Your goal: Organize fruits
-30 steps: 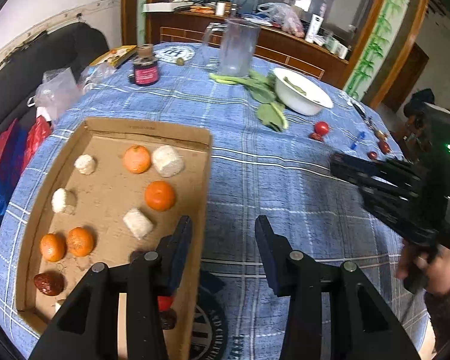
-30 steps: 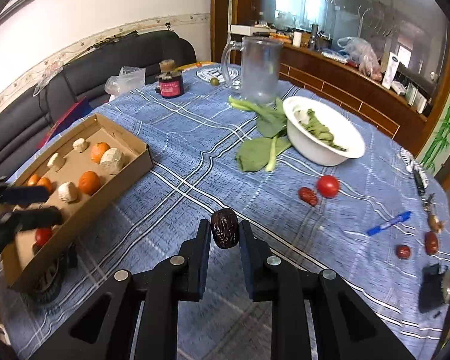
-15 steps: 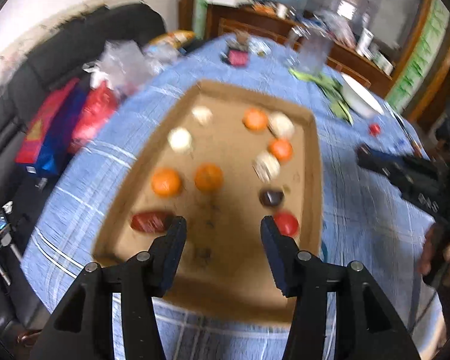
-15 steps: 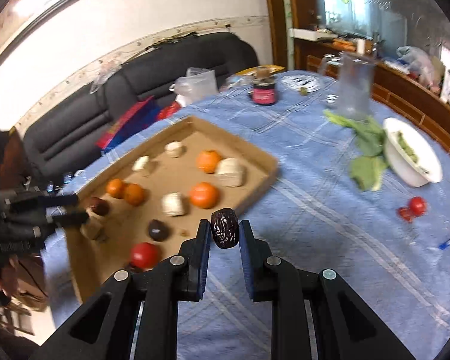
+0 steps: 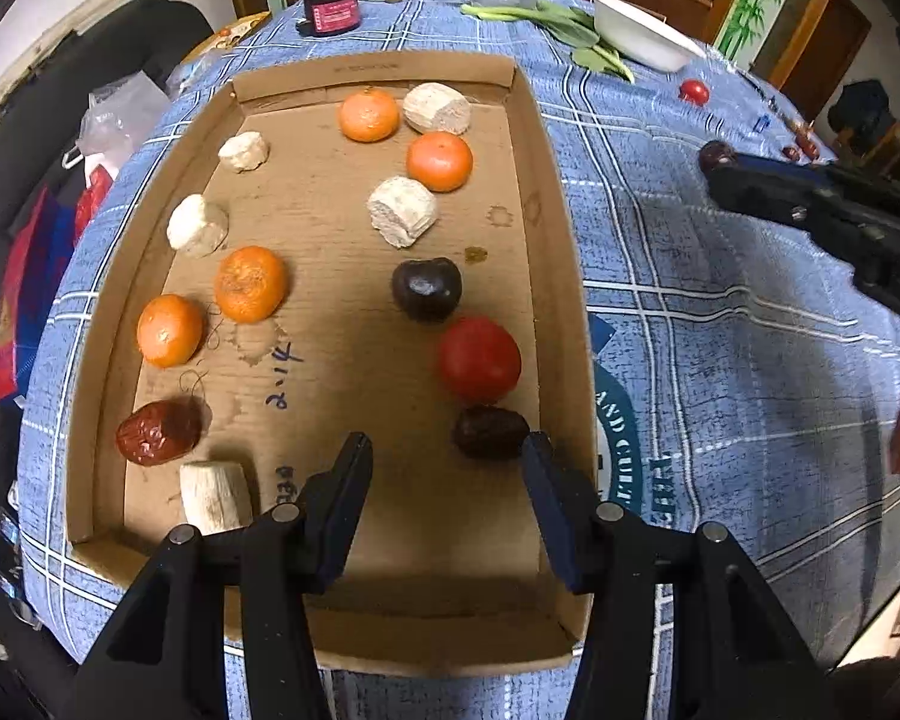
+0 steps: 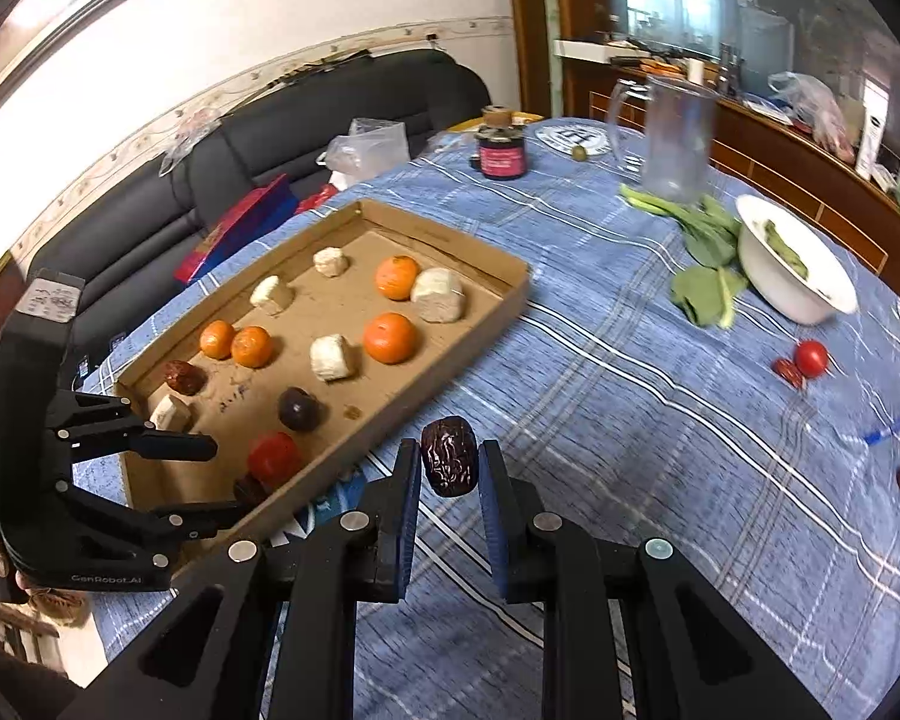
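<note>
Fruit lay spread in the box [image 5: 555, 252] on the table [image 6: 630, 396]: four oranges [image 5: 439, 161], pale chunks [image 5: 402, 211], a tomato [image 5: 479, 358], a dark plum [image 5: 426, 289], a red date [image 5: 157, 432] by the left wall and a dark date [image 5: 489, 432] near the right wall. My left tongs [image 5: 447, 462] hung over the near end of the box, pointing steeply down; their jaws had just been opening and stood moderately apart with nothing between them, the dark date just beside the tip of the right-hand finger [image 5: 549, 480]. My right tongs [image 6: 449, 471] were closed tight on another dark date [image 6: 449, 457], held above the blue checked cloth just outside the box's near corner, apart from its wall. In the left view those tongs showed at the right edge with the date at their tip. Farther across the table sat a white bowl [image 6: 768, 294] with greens [image 6: 705, 294] beside it, a pitcher [image 6: 675, 141], a jar [image 6: 501, 150], and a second tomato [image 6: 811, 358] touching a red date, with a blue pen [image 6: 888, 427] near them.
</note>
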The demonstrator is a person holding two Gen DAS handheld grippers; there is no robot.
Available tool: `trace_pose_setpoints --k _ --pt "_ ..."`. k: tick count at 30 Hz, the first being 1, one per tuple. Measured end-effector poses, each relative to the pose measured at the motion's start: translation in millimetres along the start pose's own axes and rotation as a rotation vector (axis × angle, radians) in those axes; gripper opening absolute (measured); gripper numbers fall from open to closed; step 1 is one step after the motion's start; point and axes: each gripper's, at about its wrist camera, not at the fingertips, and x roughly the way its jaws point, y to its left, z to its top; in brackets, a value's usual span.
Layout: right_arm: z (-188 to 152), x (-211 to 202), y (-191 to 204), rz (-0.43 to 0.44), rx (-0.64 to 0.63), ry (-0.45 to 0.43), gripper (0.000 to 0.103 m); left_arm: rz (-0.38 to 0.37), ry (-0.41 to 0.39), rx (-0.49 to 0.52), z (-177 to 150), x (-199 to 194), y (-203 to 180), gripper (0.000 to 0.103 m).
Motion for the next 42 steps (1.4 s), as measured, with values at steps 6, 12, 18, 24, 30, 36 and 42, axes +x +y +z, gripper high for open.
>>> trace_pose_setpoints --k 6,12,18,24,30,36,42 --pt "-5.4 -8.9 -6.5 -0.012 0.017 -0.007 0.021 0.005 0.007 -0.030 1.8 2.2 3.3 0.051" --pt "-9.1 -3.2 -8.5 -0.019 0.034 0.008 0.021 0.102 -0.056 -0.078 -0.9 -21.8 16.1 0.051" --pt "8.1 7.5 13.1 0.030 -0.009 -0.005 0.021 0.091 -0.065 -0.209 -12.9 -36.7 46.5 0.051" --pt "26.9 26.6 32.1 0.058 -0.044 0.001 0.021 0.083 -0.124 -0.264 -22.9 -50.8 52.5 0.051" --pt "-11.4 44.5 1.7 -0.023 0.007 0.105 0.021 0.043 -0.142 -0.180 -17.4 -51.1 21.9 0.054" --pt "-42.9 42.0 -29.4 -0.100 0.057 0.146 0.021 0.011 -0.147 -0.112 2.6 -46.1 -12.3 0.055" --pt "-68.9 -9.6 -57.0 -0.119 0.159 0.083 0.065 -0.034 -0.154 -0.005 30.8 -39.8 -65.3 0.055"
